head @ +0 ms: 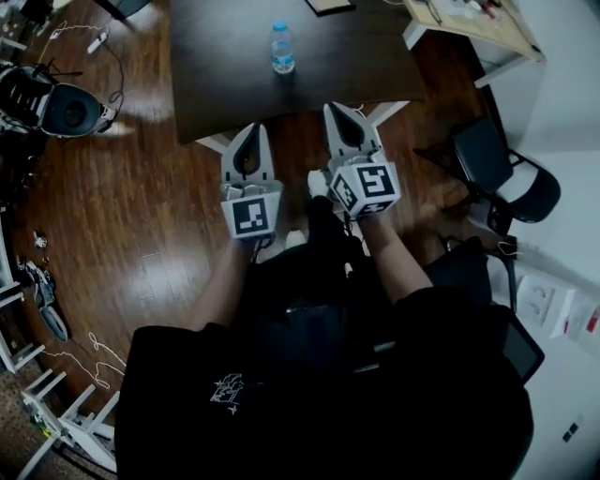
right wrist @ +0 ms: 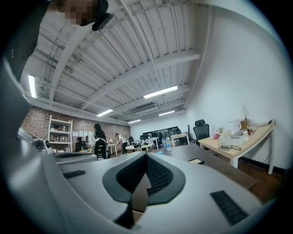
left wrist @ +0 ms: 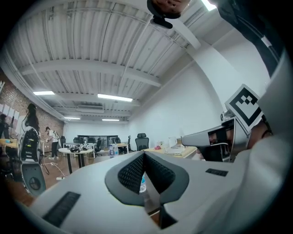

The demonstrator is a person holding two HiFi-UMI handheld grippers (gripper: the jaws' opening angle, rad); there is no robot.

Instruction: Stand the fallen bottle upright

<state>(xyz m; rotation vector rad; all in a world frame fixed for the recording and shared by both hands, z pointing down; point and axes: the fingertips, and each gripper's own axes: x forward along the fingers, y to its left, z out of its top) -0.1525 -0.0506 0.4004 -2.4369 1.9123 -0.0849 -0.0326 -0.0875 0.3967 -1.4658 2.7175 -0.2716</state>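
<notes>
A clear water bottle (head: 282, 48) with a blue cap stands upright on the dark table (head: 234, 75), near its far middle. My left gripper (head: 251, 128) and right gripper (head: 335, 107) are side by side at the table's near edge, short of the bottle, both pointing level toward it. Both are shut with nothing between their pads. In the left gripper view the shut jaws fill the lower frame, and a sliver of the bottle (left wrist: 143, 183) shows behind the left gripper (left wrist: 143, 156). The right gripper (right wrist: 145, 157) hides most of the table in its own view.
A black office chair (head: 497, 169) stands at the right and a light wooden desk (head: 478, 23) at the top right. Cables and dark gear (head: 56, 103) lie on the wooden floor at the left. A flat dark item (head: 328, 6) lies at the table's far edge.
</notes>
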